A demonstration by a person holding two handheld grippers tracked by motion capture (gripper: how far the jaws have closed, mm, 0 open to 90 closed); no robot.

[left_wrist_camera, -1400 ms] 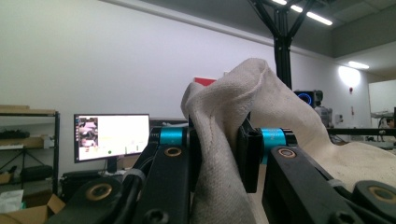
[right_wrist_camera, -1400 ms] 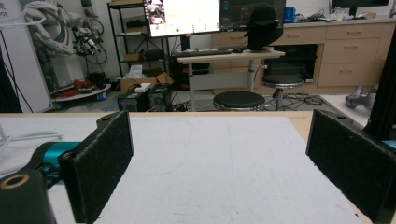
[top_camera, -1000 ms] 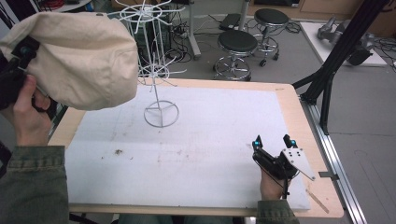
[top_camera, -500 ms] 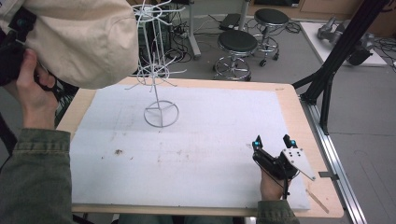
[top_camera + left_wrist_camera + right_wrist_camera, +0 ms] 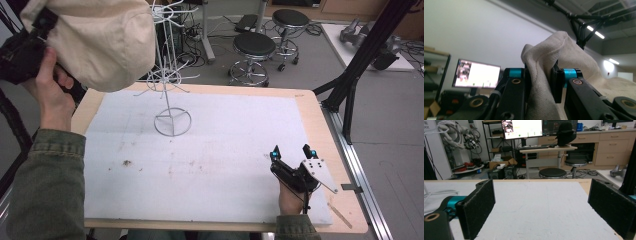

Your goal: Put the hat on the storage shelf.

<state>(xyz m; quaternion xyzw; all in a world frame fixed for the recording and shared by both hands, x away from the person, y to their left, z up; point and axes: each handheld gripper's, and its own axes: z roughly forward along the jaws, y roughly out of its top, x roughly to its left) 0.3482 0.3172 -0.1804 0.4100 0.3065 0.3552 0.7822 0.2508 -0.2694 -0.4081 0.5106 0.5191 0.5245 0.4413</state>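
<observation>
Cream cloth hat (image 5: 95,42); white wire rack (image 5: 170,90); white, brown-stained mat (image 5: 210,150) on the tan wooden counter (image 5: 325,130); olive-green sleeve (image 5: 47,190); black gripper jaws with teal fittings.

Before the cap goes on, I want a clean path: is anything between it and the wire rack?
Nothing visible. The left hand-held gripper holds the beige cap up beside the white wire rack, with only open air between them in the high view.

One cream cap (image 5: 97,42) counted; one white wire rack (image 5: 170,90); two grippers (image 5: 295,160); two stools (image 5: 255,47) seen.
</observation>
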